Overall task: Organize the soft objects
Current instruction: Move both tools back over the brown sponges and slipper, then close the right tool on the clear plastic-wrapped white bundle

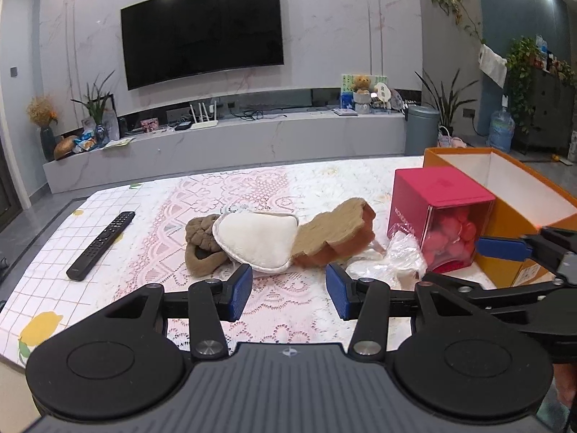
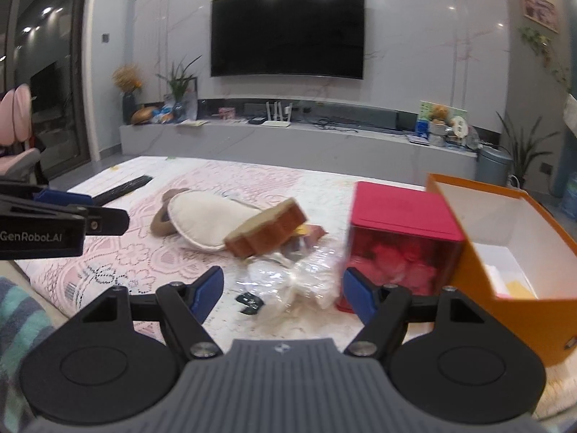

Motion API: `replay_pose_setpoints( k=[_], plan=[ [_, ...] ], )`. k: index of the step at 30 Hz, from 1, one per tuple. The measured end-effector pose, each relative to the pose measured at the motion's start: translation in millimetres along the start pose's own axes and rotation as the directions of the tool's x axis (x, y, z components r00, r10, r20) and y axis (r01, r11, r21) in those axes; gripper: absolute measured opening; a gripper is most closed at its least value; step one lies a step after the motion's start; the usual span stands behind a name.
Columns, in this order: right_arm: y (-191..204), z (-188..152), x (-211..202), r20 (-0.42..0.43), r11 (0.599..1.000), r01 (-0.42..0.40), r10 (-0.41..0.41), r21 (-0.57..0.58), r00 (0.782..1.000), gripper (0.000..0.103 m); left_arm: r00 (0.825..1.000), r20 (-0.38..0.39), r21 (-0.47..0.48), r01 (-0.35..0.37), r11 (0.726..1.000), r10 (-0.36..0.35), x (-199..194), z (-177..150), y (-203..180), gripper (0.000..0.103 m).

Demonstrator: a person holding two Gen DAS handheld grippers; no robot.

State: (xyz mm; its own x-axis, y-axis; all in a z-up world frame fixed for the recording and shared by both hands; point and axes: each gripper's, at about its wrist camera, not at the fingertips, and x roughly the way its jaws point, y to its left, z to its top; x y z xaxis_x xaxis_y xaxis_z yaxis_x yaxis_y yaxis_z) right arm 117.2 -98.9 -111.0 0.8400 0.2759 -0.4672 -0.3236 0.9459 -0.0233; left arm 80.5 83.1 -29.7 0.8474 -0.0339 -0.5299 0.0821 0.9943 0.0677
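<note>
You are holding the left gripper [image 1: 288,290] with its blue-padded jaws standing apart and gripping nothing, low in the frame over the pink lace tablecloth [image 1: 202,202]. Just beyond it, at centre, the white plush cushion [image 1: 258,240] is lying between the crumpled brown fabric piece [image 1: 202,249] and the tan biscuit-shaped plush [image 1: 335,232]. Your right gripper [image 2: 283,294] is likewise gaping and empty, facing crinkled clear plastic wrap [image 2: 303,267]. To the right are sitting the red cube box [image 2: 400,223] and the open orange cardboard box [image 2: 505,238].

A home living room: wall-mounted television [image 1: 202,29], media bench [image 1: 230,144], houseplants [image 1: 447,101].
</note>
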Motion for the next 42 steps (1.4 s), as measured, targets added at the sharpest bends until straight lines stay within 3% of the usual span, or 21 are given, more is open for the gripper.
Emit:
replay_pose_setpoints(
  k=[6, 15, 21, 27, 29, 35, 39, 42],
  plan=[
    [11.9, 1.3, 33.2, -0.039, 0.999, 0.001, -0.002, -0.033, 0.999, 0.072, 0.998, -0.050, 0.059, 0.037, 0.998, -0.034, 22.6, 2.4, 3.3, 0.055],
    [19.4, -3.5, 78.4, -0.110, 0.999, -0.002, -0.001, -0.032, 0.994, 0.072, 0.982, -0.182, -0.004, 0.060, 0.998, -0.060, 59.0, 8.8, 12.3, 0.055],
    [22.6, -14.7, 103.0, -0.165, 0.999, 0.005, -0.012, -0.045, 0.986, 0.061, 0.958, -0.264, -0.089, 0.090, 0.992, -0.111, 75.8, 6.7, 16.0, 0.055],
    [21.3, -22.7, 113.4, -0.174, 0.999, 0.006, -0.013, -0.041, 0.985, 0.061, 0.949, -0.287, -0.099, 0.105, 0.989, -0.130, 84.2, 3.7, 8.4, 0.055],
    [22.2, -24.7, 115.7, -0.174, 0.999, 0.011, -0.019, -0.049, 0.985, 0.052, 0.947, -0.295, -0.094, 0.104, 0.990, -0.128, 86.4, 3.2, 5.3, 0.055],
    [21.7, -29.1, 110.5, -0.161, 0.996, 0.027, -0.040, -0.086, 0.986, 0.039, 0.943, -0.308, -0.091, 0.104, 0.990, -0.127, 85.8, 2.7, 1.1, 0.055],
    [20.7, -27.6, 100.1, -0.160, 0.995, 0.027, -0.043, -0.100, 0.986, 0.037, 0.944, -0.297, -0.046, 0.139, 0.989, -0.146, 84.8, 6.1, -4.3, 0.055],
    [18.4, -25.5, 91.2, -0.163, 0.993, 0.020, -0.040, -0.118, 0.986, 0.037, 0.951, -0.269, 0.042, 0.168, 0.985, -0.151, 83.6, 11.6, -12.5, 0.055]
  ],
)
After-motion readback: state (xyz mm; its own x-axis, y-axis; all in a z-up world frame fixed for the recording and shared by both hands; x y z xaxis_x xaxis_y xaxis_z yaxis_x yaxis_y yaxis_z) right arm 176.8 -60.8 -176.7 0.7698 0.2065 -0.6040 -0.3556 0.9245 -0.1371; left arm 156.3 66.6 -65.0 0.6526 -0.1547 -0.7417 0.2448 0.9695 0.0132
